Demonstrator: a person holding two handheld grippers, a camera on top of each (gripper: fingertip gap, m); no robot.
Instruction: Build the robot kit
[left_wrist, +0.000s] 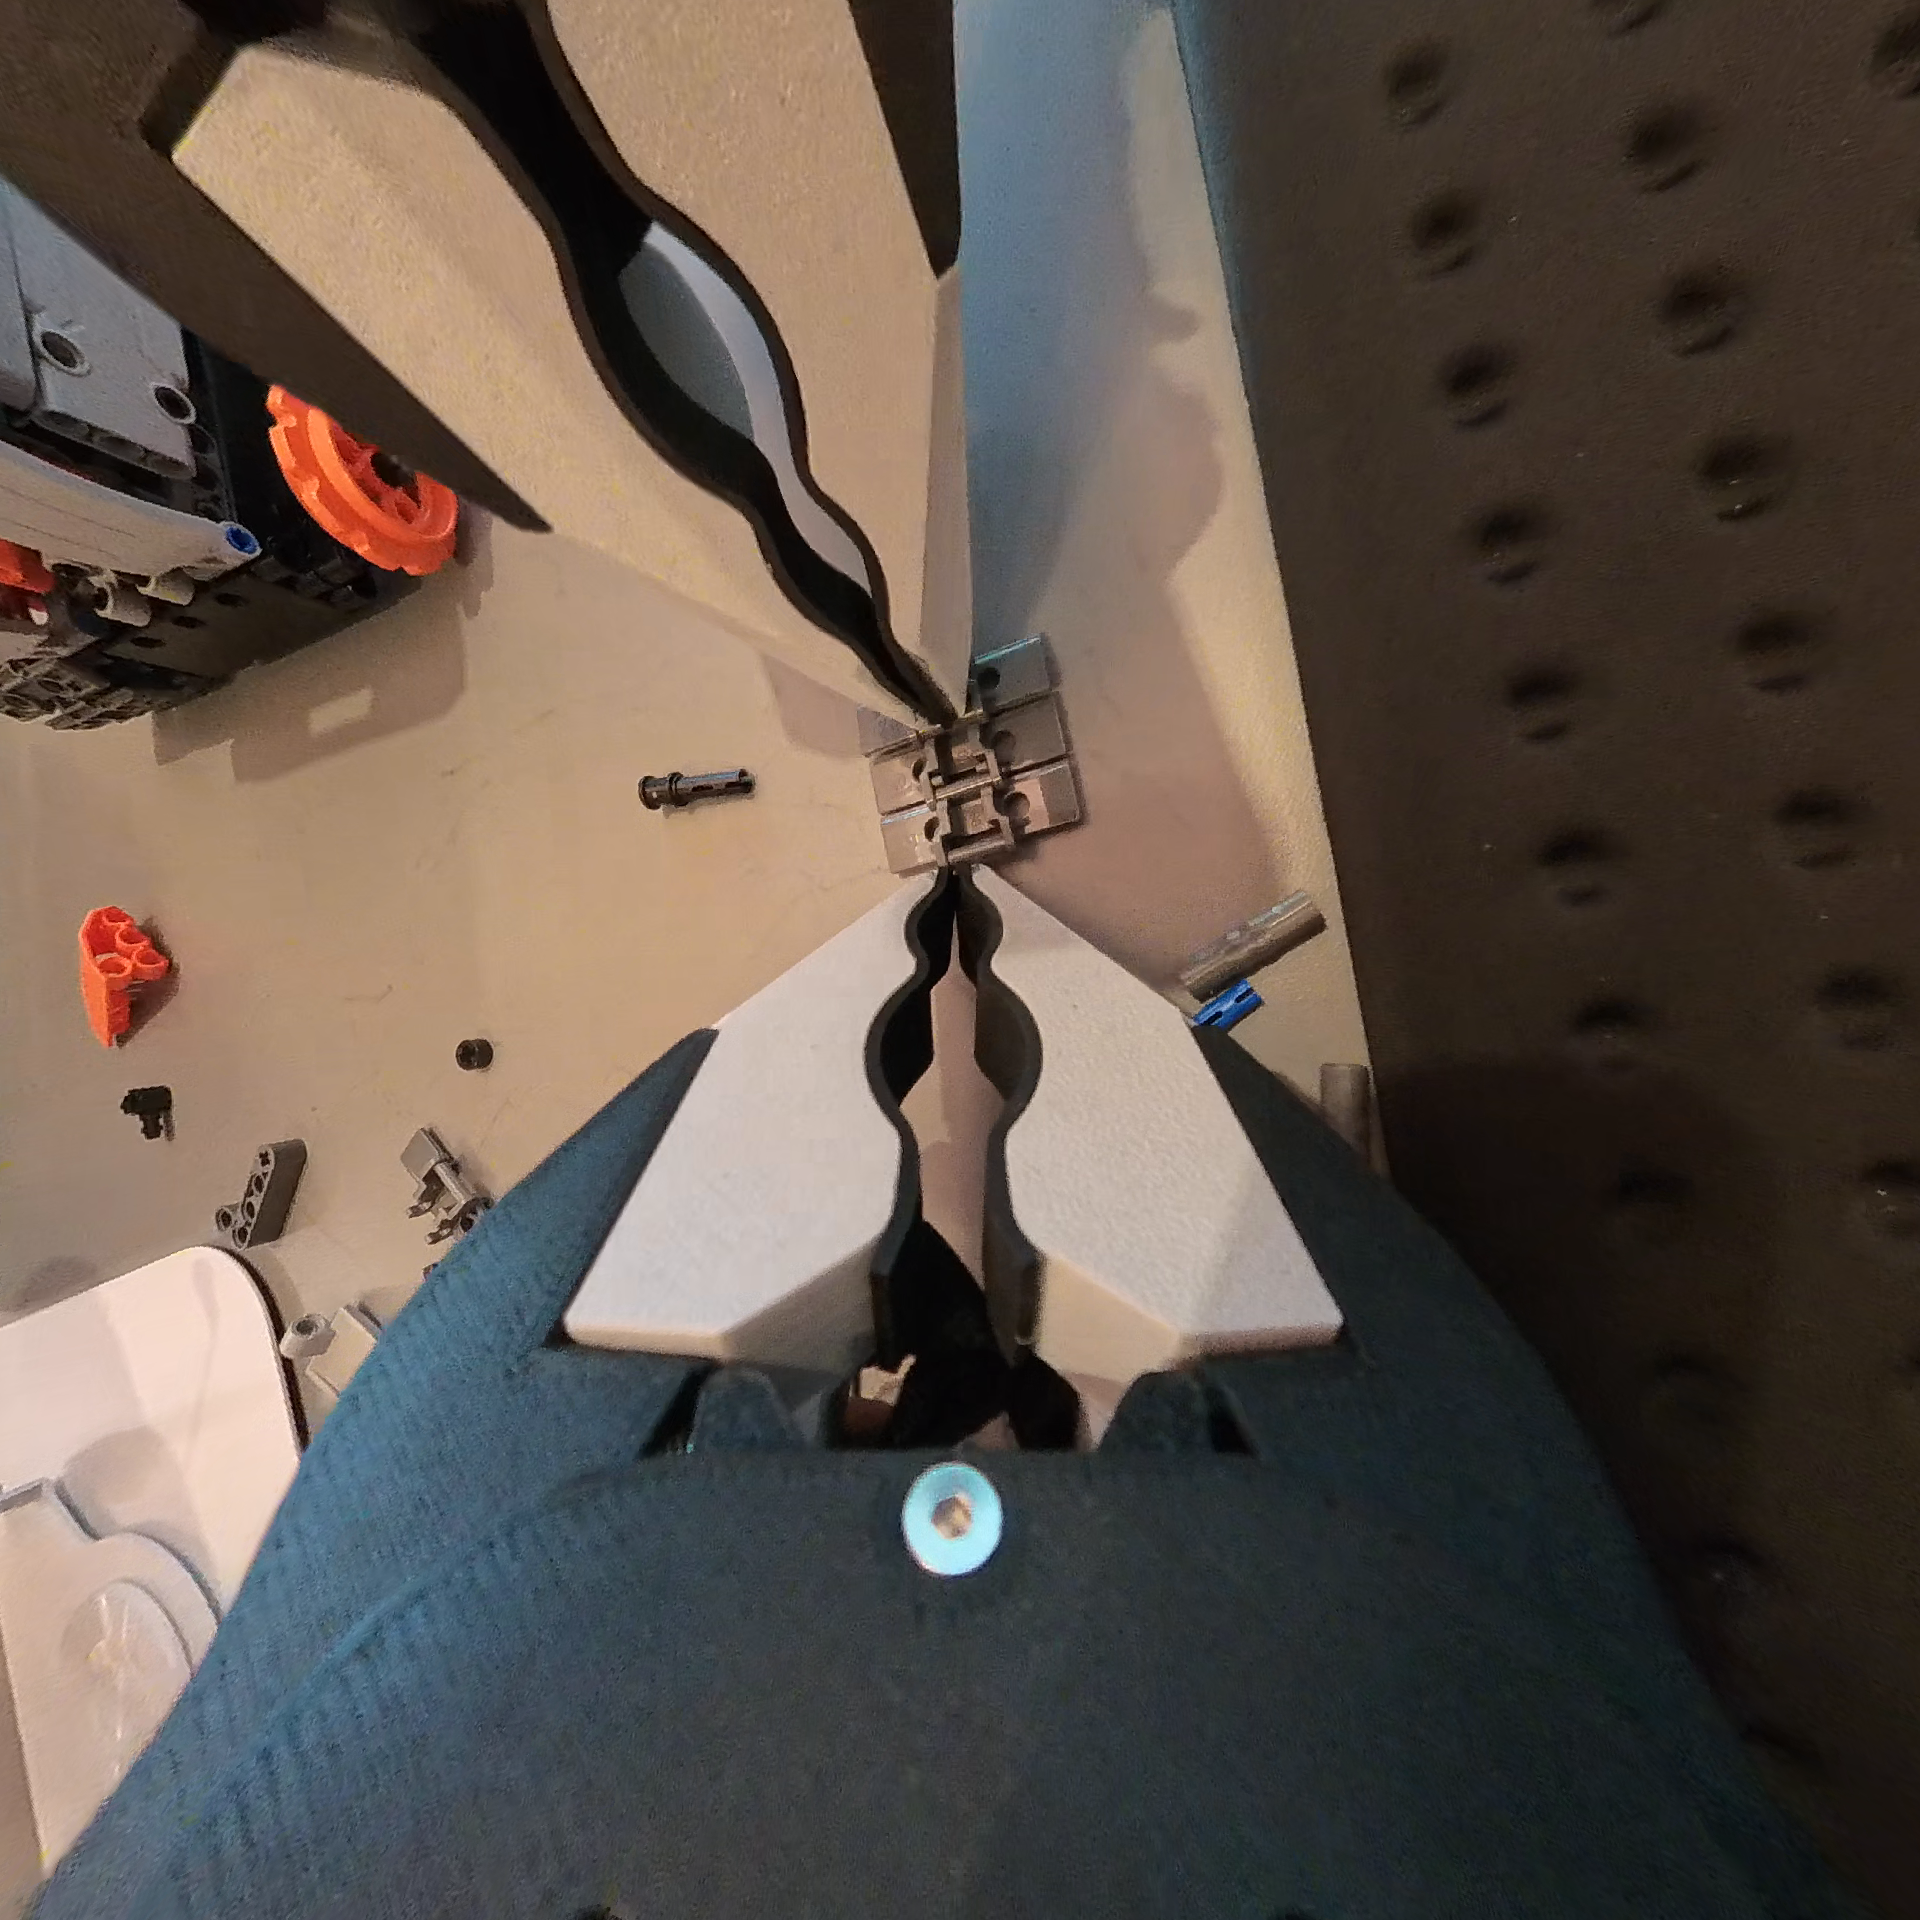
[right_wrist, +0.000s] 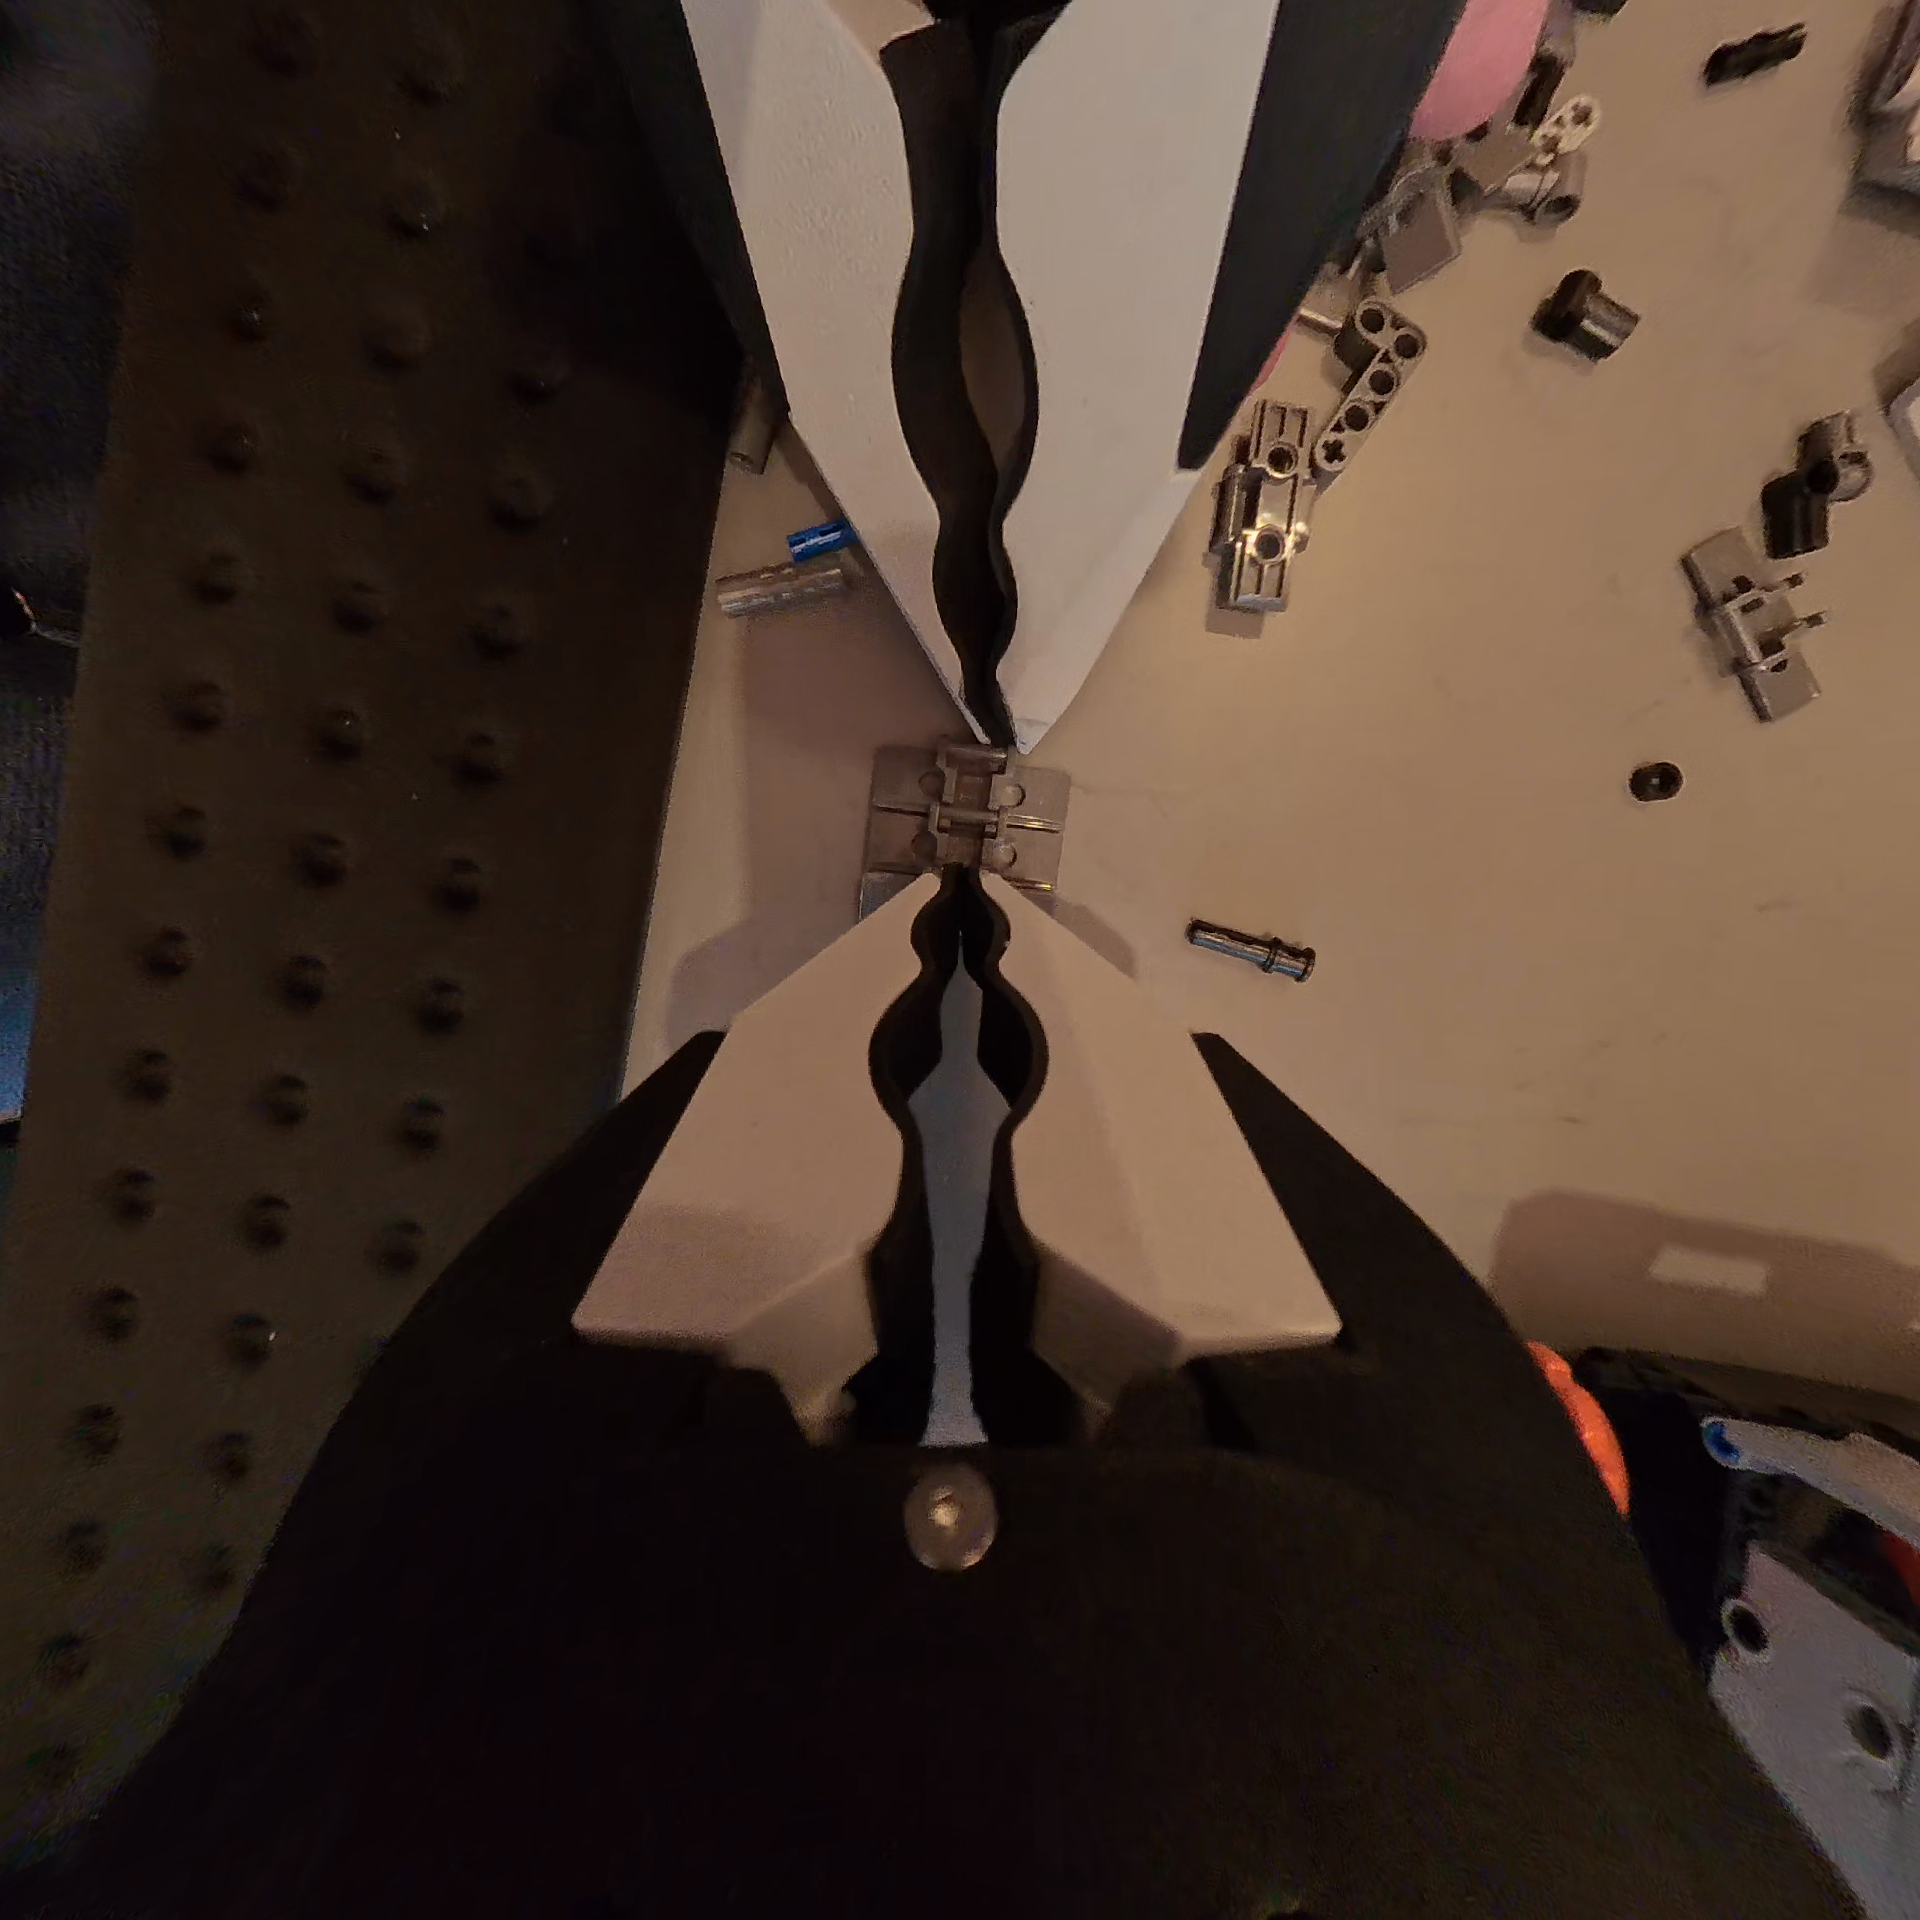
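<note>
A short chain of grey track links (left_wrist: 971, 774) lies just above the beige table, held at both ends. My left gripper (left_wrist: 954, 878) is shut on its near end. My right gripper (left_wrist: 935, 707) comes in from the upper left and is shut on its far end. In the right wrist view the same chain (right_wrist: 966, 821) sits between my right gripper (right_wrist: 961, 883) below and my left gripper (right_wrist: 997, 727) above. The two pairs of fingertips point at each other. A black pin (left_wrist: 694, 787) lies loose to one side; it also shows in the right wrist view (right_wrist: 1252, 948).
A dark studded mat (left_wrist: 1610, 727) borders the table beside the chain. A grey tube (left_wrist: 1252, 940) and a blue piece (left_wrist: 1226, 1006) lie at its edge. A part-built model (left_wrist: 114, 499) with an orange wheel (left_wrist: 358, 480), an orange piece (left_wrist: 120, 971), a white tray (left_wrist: 135, 1455) and several grey parts (right_wrist: 1262, 520) are nearby. The tips of both grippers are at nearly the same place. It is some 5 cm from my right tips to the black pin (left_wrist: 694, 787). My right wrist view (right_wrist: 1247, 941) looks at it from another angle.
</note>
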